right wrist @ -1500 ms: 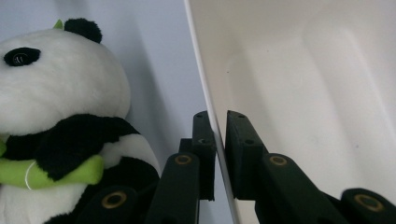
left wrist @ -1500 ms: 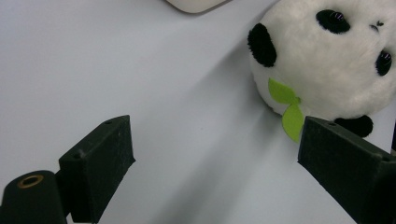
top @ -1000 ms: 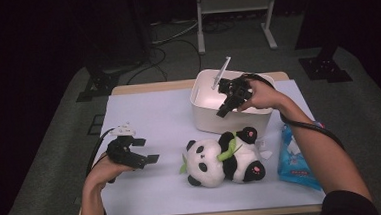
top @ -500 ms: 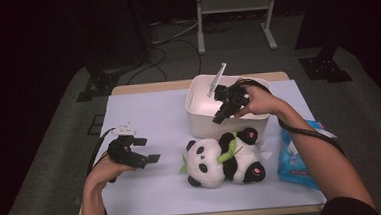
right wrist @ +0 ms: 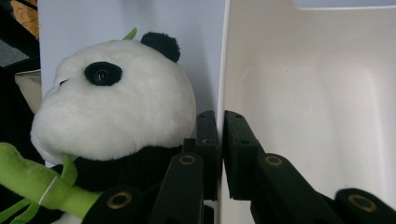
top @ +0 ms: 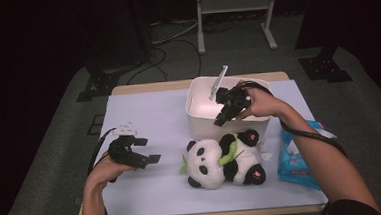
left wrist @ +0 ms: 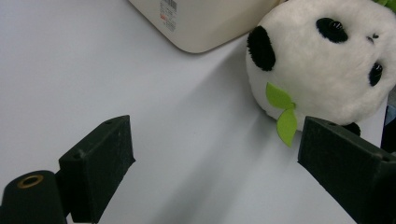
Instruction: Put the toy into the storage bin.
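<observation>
Two grippers are at work over the white table. The right gripper has its fingers pinched tight on the near rim of the white bin, one finger inside the wall and one outside, as is seen in the right gripper view. Compared with a second ago, the bin has been drawn toward the person and slightly to the left, so that its near wall now stands just behind the plush panda, which lies on its side near the front edge of the table. The panda itself has not been shifted. The left gripper is held low over the table to the panda's left, its fingers spread wide with nothing between them; the panda's head is seen just beyond the right-hand finger. A blue packet lies at the right edge. By this move the bin is judged to have been brought within easy reach, so that the toy can be lifted in next.
</observation>
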Tool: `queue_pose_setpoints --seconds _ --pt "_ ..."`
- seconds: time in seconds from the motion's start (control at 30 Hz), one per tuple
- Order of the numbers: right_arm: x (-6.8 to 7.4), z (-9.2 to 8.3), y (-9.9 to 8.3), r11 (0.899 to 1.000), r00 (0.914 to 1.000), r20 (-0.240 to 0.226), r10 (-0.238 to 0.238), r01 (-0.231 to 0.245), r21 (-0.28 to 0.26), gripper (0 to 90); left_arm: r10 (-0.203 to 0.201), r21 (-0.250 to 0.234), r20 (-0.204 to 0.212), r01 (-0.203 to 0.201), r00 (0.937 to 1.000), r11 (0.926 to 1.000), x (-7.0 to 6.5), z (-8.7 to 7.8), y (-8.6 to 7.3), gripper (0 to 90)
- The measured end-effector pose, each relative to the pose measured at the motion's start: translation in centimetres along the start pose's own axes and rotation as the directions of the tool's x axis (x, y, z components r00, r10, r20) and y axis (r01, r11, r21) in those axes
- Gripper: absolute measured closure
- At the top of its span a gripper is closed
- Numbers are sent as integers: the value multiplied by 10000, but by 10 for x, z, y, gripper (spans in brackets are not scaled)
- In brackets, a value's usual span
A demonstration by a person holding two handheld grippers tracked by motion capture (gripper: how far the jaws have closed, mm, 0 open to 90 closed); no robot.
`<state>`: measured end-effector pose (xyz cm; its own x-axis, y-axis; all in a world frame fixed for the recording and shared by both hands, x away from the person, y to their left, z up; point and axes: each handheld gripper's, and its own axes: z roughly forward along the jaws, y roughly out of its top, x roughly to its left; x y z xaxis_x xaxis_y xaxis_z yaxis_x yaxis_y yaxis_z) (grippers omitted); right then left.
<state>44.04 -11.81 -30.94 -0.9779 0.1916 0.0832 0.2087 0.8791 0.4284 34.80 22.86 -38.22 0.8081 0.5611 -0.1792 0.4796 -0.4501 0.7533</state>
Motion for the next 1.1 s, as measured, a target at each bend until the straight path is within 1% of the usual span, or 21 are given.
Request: queue_pose_setpoints --seconds 0.2,0.47,0.67,0.8,0.87,0.9,0.97,1.1 --pt "2 0 -2 10000 10000 15 44 -44 -63 844 16 -1 16 -16 10000 10000 0 0 0 94" --pt "5 0 -1 10000 10000 -7 -28 28 -13 845 50 -15 70 -49 10000 10000 -1 0 1 95" --pt "10 0 -1 9999 9999 -52 -130 130 81 844 -18 -13 84 18 10000 10000 -2 2 0 95" --pt "7 -1 -2 10000 9999 -134 -48 48 10 841 -13 32 79 13 10000 10000 -1 2 0 94" --pt "6 -1 -2 9999 9997 -240 96 -96 -31 811 0 30 79 0 10000 10000 -1 2 0 95" --pt "6 -3 -3 9997 9994 -309 179 -184 -152 789 0 38 82 0 10000 10000 -1 2 0 95" --pt "6 -9 -4 9990 9995 -162 269 -274 -366 748 -20 41 87 20 10000 10000 -1 2 0 95" --pt "6 -20 -9 9969 9991 -36 425 -427 -657 707 -16 -16 71 17 10000 10000 -1 1 -1 94"
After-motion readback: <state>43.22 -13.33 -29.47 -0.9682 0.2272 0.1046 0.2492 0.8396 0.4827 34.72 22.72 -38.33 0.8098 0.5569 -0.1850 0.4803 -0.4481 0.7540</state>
